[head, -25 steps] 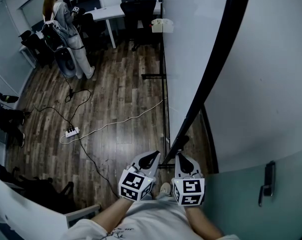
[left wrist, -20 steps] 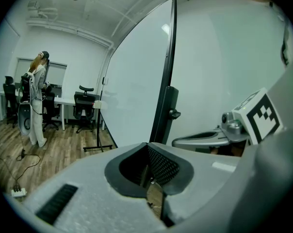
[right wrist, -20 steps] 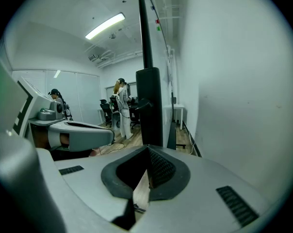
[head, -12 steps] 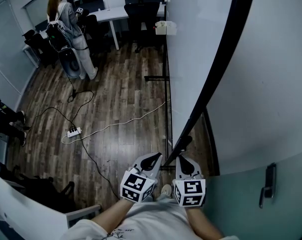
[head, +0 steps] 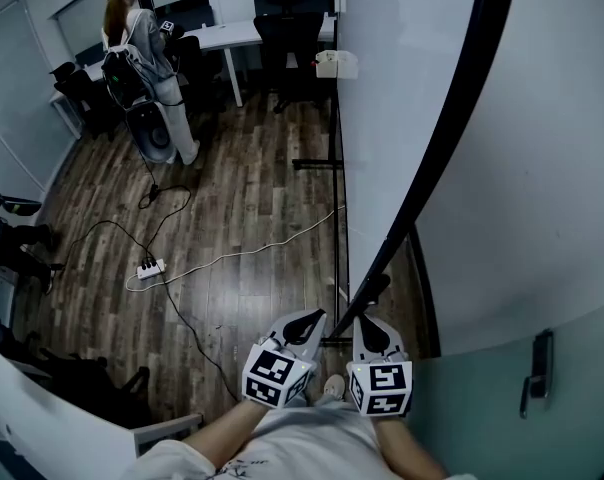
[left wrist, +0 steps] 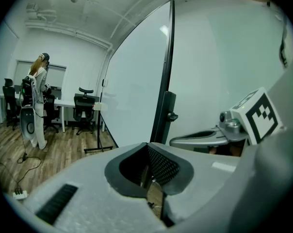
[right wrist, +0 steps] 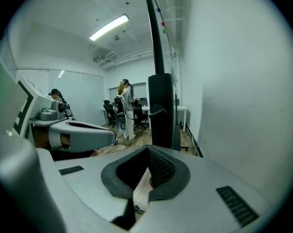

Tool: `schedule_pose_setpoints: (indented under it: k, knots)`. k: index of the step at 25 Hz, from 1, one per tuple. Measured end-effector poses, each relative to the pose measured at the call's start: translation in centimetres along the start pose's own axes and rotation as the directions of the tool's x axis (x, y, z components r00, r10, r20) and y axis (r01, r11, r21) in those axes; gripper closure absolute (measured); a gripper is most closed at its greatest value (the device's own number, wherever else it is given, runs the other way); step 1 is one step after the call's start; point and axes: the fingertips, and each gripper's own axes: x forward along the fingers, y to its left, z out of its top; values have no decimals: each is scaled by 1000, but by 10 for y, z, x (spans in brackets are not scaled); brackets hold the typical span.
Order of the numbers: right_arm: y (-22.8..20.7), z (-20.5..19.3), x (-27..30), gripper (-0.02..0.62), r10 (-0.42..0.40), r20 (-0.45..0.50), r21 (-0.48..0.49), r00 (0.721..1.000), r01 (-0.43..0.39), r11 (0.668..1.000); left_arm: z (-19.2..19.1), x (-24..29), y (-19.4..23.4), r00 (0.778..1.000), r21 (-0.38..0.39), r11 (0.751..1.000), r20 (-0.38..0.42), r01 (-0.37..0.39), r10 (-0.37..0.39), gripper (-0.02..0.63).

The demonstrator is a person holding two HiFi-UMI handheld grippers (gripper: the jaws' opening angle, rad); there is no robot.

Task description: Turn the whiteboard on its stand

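The whiteboard (head: 392,118) stood upright on its stand (head: 317,163) on the wood floor (head: 252,188). It was seen steeply from above, with its white face toward the open room and its black frame edge (head: 432,138) slanting across the head view.

Both tools were held low and side by side at the whiteboard's near end. The left gripper (head: 304,320) sat on the face side of the whiteboard, close to its near foot, with its fingers pressed together on nothing. The right gripper (head: 370,328) was just beside it, under the frame edge, its fingers likewise closed tight and empty. In the right gripper view the stand's black post (right wrist: 161,110) rose just ahead of those closed fingers, apart from them. In the left gripper view a round clamp knob (left wrist: 173,116) jutted from that post.

The only print to be made out was the black-and-white block pattern on the left marker cube (head: 274,371) and the right marker cube (head: 384,383).

A small white box (head: 334,64) hung at the whiteboard's far end. Beyond that end stood a white bench (head: 227,33) with black office chairs (head: 287,28). Well off the face side, a person (head: 147,68) wearing a backpack stood by the bench. A white power strip (head: 147,266) lay on the floor on that side, and a white cable (head: 252,248) trailed toward the whiteboard. Behind the whiteboard was a pale door with a dark handle (head: 537,368).
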Motion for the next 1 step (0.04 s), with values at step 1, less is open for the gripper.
schedule_pose_setpoints:
  k: [1]
  knots:
    - [2, 0, -1, 589, 2, 0, 0, 1000, -2, 1000, 0, -2, 0, 1000, 0, 1000, 0, 1, -1, 595]
